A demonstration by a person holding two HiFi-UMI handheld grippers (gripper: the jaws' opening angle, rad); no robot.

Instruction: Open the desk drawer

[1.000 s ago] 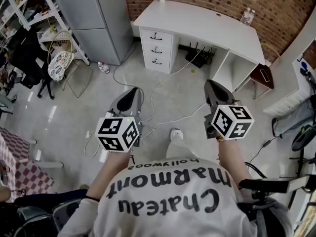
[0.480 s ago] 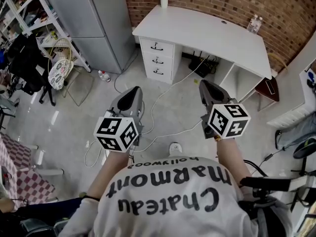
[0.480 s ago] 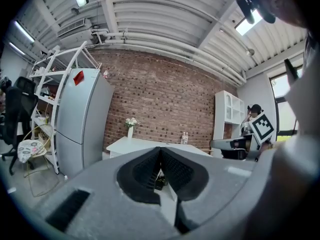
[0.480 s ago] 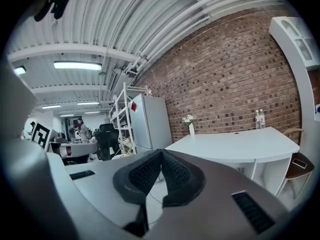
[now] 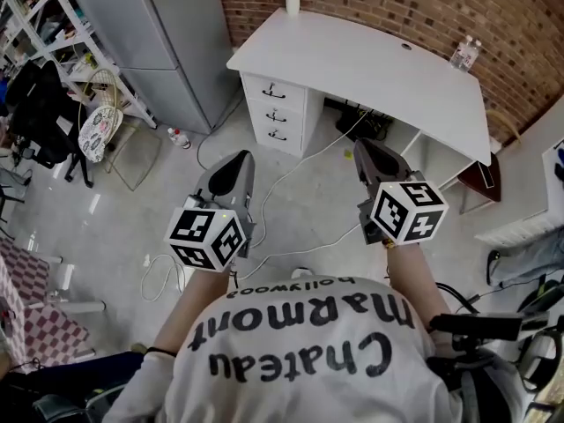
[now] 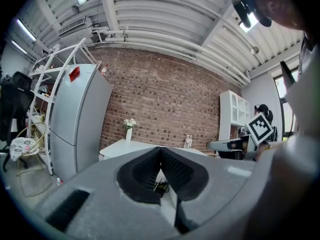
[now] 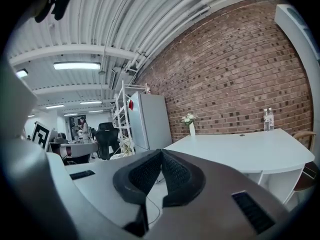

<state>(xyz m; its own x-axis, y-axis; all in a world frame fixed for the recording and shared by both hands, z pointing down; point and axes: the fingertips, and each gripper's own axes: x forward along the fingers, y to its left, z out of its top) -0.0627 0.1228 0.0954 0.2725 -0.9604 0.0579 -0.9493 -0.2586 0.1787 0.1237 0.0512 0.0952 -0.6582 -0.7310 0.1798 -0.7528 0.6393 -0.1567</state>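
Grey left tool (image 5: 234, 159) and right tool (image 5: 364, 148) carry black-and-white marker cubes (image 5: 208, 232); white shirt (image 5: 300, 351) has black lettering.

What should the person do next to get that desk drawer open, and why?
Probably step closer to the desk. Its drawers are all closed and across the floor, beyond the left tongs and right tongs, both shut and empty.
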